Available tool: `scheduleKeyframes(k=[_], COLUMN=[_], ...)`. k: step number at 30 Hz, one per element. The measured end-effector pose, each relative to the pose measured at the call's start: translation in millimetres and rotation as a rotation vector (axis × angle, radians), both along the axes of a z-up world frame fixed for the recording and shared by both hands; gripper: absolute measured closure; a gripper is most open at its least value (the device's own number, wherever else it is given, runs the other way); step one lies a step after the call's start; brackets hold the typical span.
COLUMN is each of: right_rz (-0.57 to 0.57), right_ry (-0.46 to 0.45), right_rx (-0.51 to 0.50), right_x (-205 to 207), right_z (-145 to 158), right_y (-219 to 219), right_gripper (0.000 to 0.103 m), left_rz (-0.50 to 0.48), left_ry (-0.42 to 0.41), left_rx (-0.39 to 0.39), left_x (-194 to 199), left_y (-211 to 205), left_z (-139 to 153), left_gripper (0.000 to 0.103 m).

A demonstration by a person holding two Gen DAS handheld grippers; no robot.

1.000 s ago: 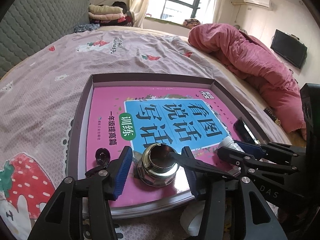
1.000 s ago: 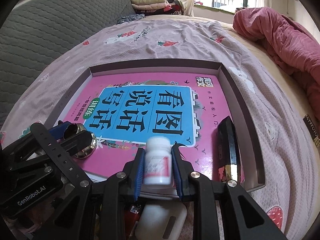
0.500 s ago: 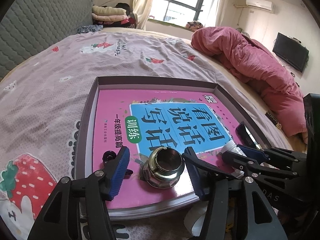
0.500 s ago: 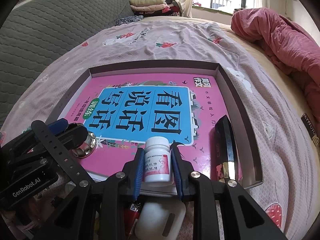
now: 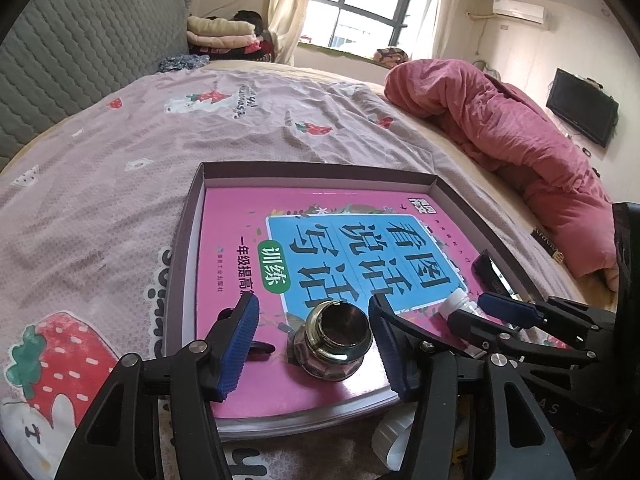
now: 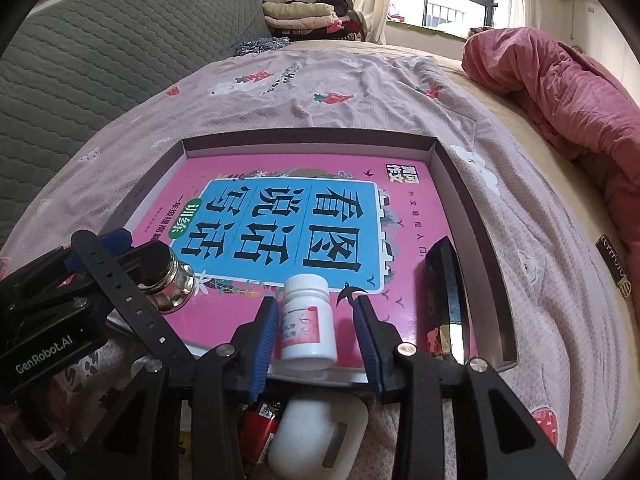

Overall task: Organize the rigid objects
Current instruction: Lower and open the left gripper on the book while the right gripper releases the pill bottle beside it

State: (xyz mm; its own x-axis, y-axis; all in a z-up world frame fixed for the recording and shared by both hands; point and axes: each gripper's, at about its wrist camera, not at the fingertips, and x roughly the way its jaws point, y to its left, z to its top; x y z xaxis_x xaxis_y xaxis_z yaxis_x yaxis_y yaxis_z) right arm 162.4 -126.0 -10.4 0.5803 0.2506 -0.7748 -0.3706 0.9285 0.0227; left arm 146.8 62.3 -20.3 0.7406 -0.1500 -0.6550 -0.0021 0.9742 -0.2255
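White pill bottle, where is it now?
The white plastic pill bottle stands upright on the pink book in the shallow box, between the opening right hand-held gripper pads, untouched.

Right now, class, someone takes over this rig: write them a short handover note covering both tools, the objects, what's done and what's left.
Left tool: open, straddling the metal fitting, which stands on the pink book in the box.
Right tool: jaws opening, pads clear of the white pill bottle standing upright on the book between them.
Done: fitting, bottle and the dark flat case are in the box.
Left: back both tools away; a white earbud case and a red lighter lie outside the box's near edge.
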Motion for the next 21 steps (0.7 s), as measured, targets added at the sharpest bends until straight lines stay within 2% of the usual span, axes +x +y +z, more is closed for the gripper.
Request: scheduleKeyframes(k=[10,21], right_rz=[-0.014,-0.012], right_ry=[-0.004,-0.017], right_rx=[0.023,0.030], right_x=[-5,-15], right_z=[4,11], right_y=[-9,-15], right_gripper=[0.061,0.061], left_rz=[0.005,0.020], left_ry=[-0.003,-0.032], left_rx=[0.018,0.065], left_x=[-5,-27], left_y=[0,1], left_z=[3,14], left_gripper=[0.044,0.044])
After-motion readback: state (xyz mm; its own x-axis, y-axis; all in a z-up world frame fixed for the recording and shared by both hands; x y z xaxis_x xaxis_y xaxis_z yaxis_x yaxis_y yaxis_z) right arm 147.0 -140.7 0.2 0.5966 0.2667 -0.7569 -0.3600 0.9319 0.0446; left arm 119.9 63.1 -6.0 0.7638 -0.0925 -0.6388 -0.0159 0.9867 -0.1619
